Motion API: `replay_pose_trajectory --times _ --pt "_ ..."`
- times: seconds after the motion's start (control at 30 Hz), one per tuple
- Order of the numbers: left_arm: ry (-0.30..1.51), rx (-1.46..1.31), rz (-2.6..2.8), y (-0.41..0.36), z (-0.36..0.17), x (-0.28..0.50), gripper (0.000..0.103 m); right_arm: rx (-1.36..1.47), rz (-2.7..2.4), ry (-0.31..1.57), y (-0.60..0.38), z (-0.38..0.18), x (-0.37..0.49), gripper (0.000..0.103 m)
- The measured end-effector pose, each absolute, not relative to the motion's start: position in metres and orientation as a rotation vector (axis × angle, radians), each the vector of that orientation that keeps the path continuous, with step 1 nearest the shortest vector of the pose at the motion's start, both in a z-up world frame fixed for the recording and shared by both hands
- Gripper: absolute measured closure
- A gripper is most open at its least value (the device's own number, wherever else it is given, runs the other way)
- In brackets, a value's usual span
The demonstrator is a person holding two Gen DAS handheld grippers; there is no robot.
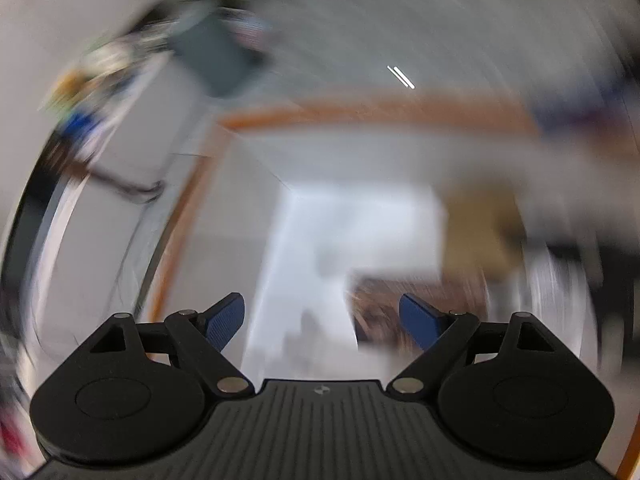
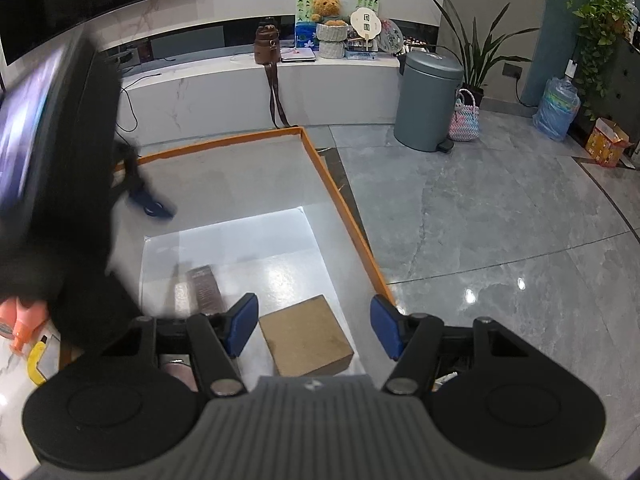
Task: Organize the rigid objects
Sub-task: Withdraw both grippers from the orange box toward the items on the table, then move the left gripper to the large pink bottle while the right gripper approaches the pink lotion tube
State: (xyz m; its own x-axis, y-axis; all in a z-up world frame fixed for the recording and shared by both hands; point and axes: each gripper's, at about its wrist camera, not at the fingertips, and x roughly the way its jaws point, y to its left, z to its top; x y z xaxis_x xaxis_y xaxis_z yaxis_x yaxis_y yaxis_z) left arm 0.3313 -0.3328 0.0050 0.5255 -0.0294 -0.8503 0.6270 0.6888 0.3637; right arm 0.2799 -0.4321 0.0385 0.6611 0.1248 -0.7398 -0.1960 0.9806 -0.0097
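Observation:
My right gripper [image 2: 314,326] is open and empty, just above a brown cardboard box [image 2: 306,336] that lies in a white tray [image 2: 240,240] on the orange-edged table [image 2: 320,160]. A dark brown slim box [image 2: 206,290] lies in the tray to the left. The left wrist view is badly motion-blurred; my left gripper [image 1: 322,322] is open and empty above the white tray [image 1: 340,220], with the tan box [image 1: 480,232] smeared at the right. The left gripper also shows as a dark blur in the right wrist view [image 2: 80,160].
An orange bottle [image 2: 24,320] and a yellow item [image 2: 36,360] lie at the left edge. Beyond the table are a grey bin [image 2: 428,100], a woven bag [image 2: 464,116], potted plants [image 2: 480,48], a water jug [image 2: 558,106] and a white ledge with a teddy bear [image 2: 326,10].

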Motion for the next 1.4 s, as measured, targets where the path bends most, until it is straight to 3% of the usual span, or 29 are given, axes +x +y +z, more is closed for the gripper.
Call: replay_pose_trajectory --times 0.43,0.8,1.4 --pt "0.945 0.735 -0.423 -0.332 0.007 0.322 0.000 -0.080 0.190 0.819 -0.435 0.041 0.282 0.041" --pt "0.859 0.506 -0.305 -0.230 0.081 0.285 0.000 -0.088 0.239 0.766 -0.409 0.059 0.275 0.041" --pt "0.718 0.159 0.056 -0.079 0.086 0.168 0.000 -0.199 0.455 0.669 -0.276 0.077 0.231 0.041"
